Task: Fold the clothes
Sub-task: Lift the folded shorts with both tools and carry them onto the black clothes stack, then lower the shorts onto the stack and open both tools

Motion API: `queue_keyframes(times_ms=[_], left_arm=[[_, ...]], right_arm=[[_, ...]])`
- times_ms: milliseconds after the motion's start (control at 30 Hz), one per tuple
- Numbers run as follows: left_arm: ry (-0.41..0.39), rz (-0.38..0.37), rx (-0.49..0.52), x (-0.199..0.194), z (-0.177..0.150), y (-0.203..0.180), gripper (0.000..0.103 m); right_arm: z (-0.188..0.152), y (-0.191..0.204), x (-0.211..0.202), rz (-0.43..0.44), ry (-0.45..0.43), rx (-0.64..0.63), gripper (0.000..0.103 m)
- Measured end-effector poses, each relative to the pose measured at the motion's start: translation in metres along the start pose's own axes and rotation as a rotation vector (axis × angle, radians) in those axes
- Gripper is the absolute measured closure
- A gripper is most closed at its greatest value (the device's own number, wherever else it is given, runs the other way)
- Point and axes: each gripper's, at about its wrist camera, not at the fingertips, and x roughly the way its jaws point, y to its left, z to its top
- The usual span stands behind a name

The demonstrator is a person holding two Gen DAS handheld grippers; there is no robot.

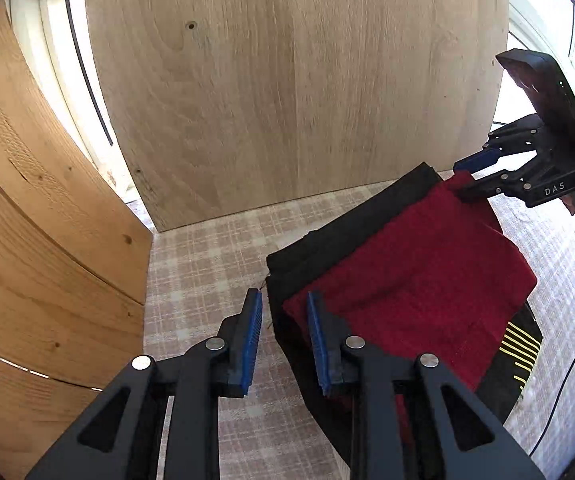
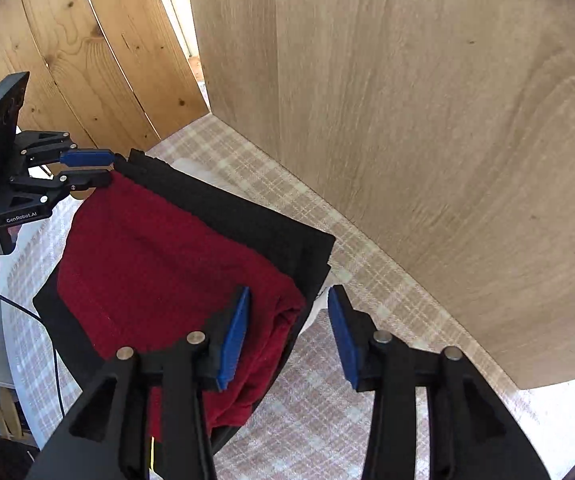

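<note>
1. Left claw [image 1: 283,336]: jaws parted, blue pads facing each other, fingers pointing toward 12 o'clock.
2. Right claw [image 2: 287,336]: jaws parted wider, pointing toward 12 o'clock; it appears at 3 o'clock in the left wrist view.

The worktop [image 1: 207,264] has a pink-and-white checked cloth over it. Lying right on it, lower right of the left wrist frame, is a black garment [image 1: 327,236] with a folded red garment [image 1: 419,280] on top.
</note>
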Motion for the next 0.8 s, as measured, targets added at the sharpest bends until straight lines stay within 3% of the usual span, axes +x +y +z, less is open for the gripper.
queue_keyframes(times_ms=[133, 200, 300, 367, 467, 533, 600, 667, 700, 733, 767, 800], left_arm=[[-0.008, -0.041, 0.05, 0.0, -0.001, -0.024, 0.084], [-0.013, -0.061, 0.075, -0.001, -0.001, -0.037, 0.084], [-0.019, -0.092, 0.113, -0.001, -0.002, -0.055, 0.08], [0.027, -0.074, 0.127, 0.017, -0.01, -0.057, 0.08], [0.025, -0.134, 0.038, 0.034, -0.023, -0.04, 0.079], [0.014, -0.176, -0.02, 0.04, -0.029, -0.029, 0.08], [-0.001, -0.166, -0.039, 0.036, -0.026, -0.029, 0.08], [-0.021, -0.13, -0.047, 0.026, -0.023, -0.034, 0.079], [-0.038, -0.112, -0.045, 0.018, -0.022, -0.038, 0.075], [-0.059, -0.099, -0.047, 0.008, -0.021, -0.043, 0.065], [-0.078, -0.09, -0.052, -0.003, -0.021, -0.048, 0.052], [-0.092, -0.082, -0.054, -0.012, -0.023, -0.054, 0.047]], right_arm=[[-0.005, 0.013, -0.036, -0.067, -0.135, -0.04, 0.064], [-0.005, 0.027, -0.036, 0.043, -0.156, -0.035, 0.09], [-0.006, 0.046, -0.009, 0.009, -0.093, -0.099, 0.093], [-0.008, 0.055, 0.01, -0.031, -0.05, -0.142, 0.093], [-0.019, 0.047, 0.034, -0.088, 0.001, -0.143, 0.096], [-0.023, 0.041, 0.046, -0.066, 0.022, -0.103, 0.096], [-0.022, 0.043, 0.045, -0.087, 0.012, -0.092, 0.095], [-0.021, 0.05, 0.033, -0.109, -0.015, -0.065, 0.087], [-0.023, 0.056, 0.024, -0.12, -0.034, -0.054, 0.069], [-0.024, 0.062, 0.015, -0.132, -0.053, -0.044, 0.055], [-0.026, 0.067, 0.007, -0.146, -0.071, -0.034, 0.032], [-0.03, 0.074, -0.002, -0.166, -0.085, -0.026, 0.027]])
